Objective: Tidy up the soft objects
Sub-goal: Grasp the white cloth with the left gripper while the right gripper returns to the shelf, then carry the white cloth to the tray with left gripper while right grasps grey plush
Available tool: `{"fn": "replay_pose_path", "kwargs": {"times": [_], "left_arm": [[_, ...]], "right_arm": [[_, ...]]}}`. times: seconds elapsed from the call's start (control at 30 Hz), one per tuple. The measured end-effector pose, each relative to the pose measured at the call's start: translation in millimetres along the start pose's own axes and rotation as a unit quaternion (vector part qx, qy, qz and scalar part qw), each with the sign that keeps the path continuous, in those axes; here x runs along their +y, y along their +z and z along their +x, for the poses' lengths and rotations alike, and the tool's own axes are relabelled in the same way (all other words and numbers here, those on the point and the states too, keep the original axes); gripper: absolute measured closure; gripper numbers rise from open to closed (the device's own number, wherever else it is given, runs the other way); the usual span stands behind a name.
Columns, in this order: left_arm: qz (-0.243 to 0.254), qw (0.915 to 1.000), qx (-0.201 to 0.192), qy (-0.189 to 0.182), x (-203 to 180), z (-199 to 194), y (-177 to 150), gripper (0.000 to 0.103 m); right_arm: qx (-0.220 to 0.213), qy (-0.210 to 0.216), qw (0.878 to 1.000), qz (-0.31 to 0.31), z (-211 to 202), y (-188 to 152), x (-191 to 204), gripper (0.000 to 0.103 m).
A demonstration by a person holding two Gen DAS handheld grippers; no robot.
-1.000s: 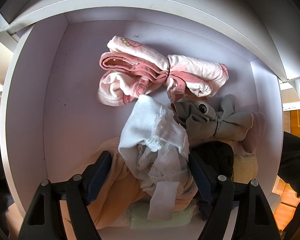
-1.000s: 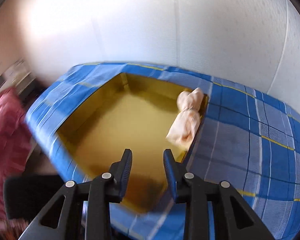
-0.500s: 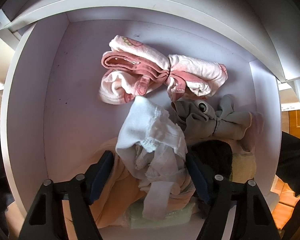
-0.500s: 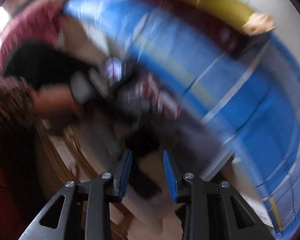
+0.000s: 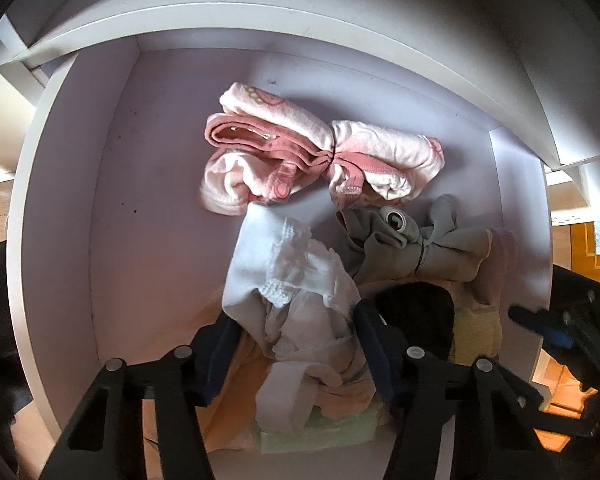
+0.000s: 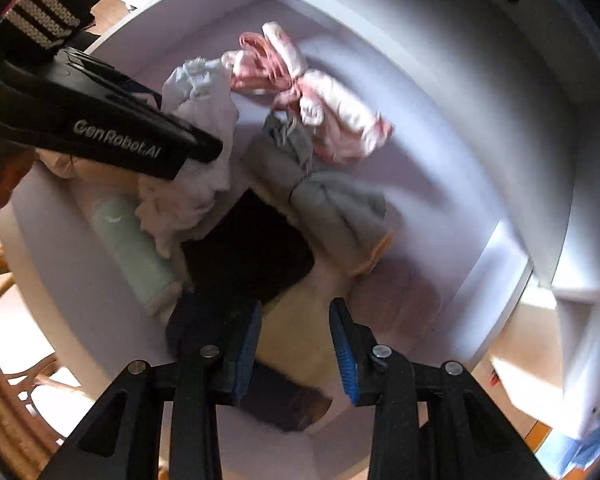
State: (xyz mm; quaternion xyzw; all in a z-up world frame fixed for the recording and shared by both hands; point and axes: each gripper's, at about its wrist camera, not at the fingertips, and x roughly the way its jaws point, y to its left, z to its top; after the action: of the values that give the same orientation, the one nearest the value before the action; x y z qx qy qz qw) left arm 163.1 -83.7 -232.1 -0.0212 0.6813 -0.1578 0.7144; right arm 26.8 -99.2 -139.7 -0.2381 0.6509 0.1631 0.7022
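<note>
An open white drawer holds a heap of soft clothes. My left gripper points down into it, its jaws closing, and both pads touch the sides of a crumpled white garment. Behind that lie a pink-and-white tied bundle and a grey tied bundle with a toy eye. My right gripper hangs over the drawer's near right part, above a black cloth and a cream one. Its jaws are opening slightly and nothing is between them. One of its blue pads shows at the left view's right edge.
A peach cloth and a pale green folded piece lie under the white garment. The cabinet front overhangs the drawer's back. A wicker chair stands beside the drawer, over wooden floor. The drawer's back left floor is bare.
My left jaws have narrowed onto the white garment. My right gripper has swung away from a blue plaid box with a peach bundle and come down over the drawer.
</note>
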Motion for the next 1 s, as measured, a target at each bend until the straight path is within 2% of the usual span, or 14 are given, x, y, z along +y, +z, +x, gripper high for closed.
{"fn": "replay_pose_path", "kwargs": {"times": [0.1,0.23,0.4,0.57,0.73,0.83,0.87,1.0], "left_arm": [[0.002,1.0000,0.001,0.001,1,-2,-2,0.046],[0.011,0.9999,0.002,0.007,-1,-4,-5,0.046],[0.016,0.9998,0.003,0.008,-3,-11,-10,0.049],[0.028,0.9995,0.006,0.010,-5,-16,-21,0.051],[0.028,0.9995,0.010,0.005,-8,-21,-26,0.054],[0.026,0.9996,0.013,0.002,-8,-23,-25,0.061],[0.026,0.9996,0.013,-0.003,-9,-24,-25,0.068],[0.026,0.9995,0.018,-0.009,-6,-33,-26,0.071]], "right_arm": [[-0.021,-0.010,1.000,0.012,2,4,-7,0.067],[-0.047,-0.045,0.998,0.017,6,12,-16,0.067],[-0.071,-0.032,0.997,-0.020,14,29,-10,0.065],[-0.061,-0.041,0.995,-0.071,34,43,0,0.063],[-0.044,-0.024,0.996,-0.068,52,48,0,0.061],[-0.040,-0.019,0.997,-0.062,58,46,-7,0.061],[-0.039,-0.023,0.997,-0.063,61,45,-7,0.061],[-0.035,-0.030,0.997,-0.063,81,37,-11,0.064]]}}
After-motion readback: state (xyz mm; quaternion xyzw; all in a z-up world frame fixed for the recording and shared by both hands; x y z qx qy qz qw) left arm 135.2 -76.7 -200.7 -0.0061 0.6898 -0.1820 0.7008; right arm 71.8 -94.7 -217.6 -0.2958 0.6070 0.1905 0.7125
